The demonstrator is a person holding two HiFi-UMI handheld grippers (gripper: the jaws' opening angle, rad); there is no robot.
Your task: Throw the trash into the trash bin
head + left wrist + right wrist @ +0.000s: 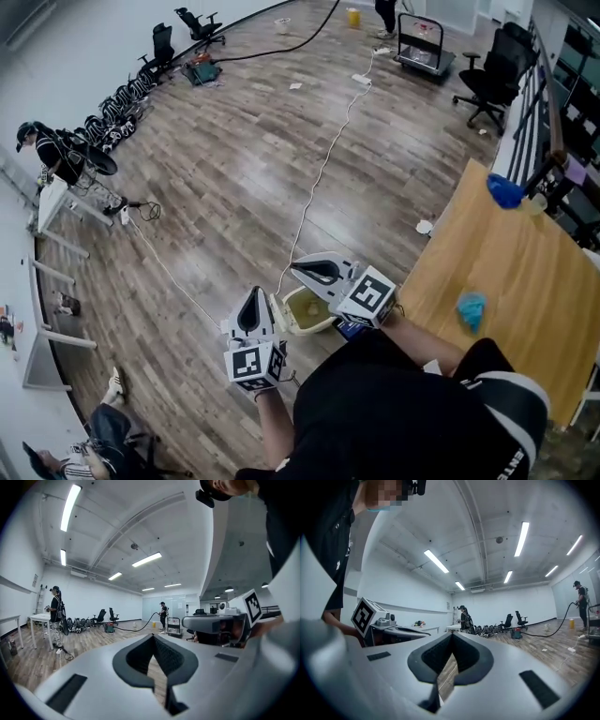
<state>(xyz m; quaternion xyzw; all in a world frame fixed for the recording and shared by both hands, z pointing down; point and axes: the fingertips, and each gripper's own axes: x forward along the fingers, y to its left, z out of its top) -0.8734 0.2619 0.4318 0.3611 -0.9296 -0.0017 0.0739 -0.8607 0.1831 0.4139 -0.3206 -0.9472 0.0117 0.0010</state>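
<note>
The person's black shirt [375, 412] fills the bottom of the head view, and both arms reach out of it towards the centre of the frame. The left tool [253, 298] and the right tool [302, 267] both have their jaws pressed together with nothing between them. Each gripper view confirms this, showing only wooden floor past the dark pads.

The trash bin [281, 314], pale with an olive inside, stands on the floor at centre frame, between the two tools. The counter [525, 272] takes up the right side. On it a blue crumpled piece [471, 309] lies towards its lower part, and a darker blue piece [504, 191] sits at its upper edge. A small white scrap [425, 226] seems to lie on the floor just beside the counter, though it is too small to be sure.

Judging by this, the person is between pickups, with trash yet to be collected. The next move calls for swinging a tool right to the blue crumpled piece, spreading the jaws, then closing on it.

The only writing is white lettering on the shirt at lower right, cut off and unreadable. The marker cubes carry only square patterns.
</note>
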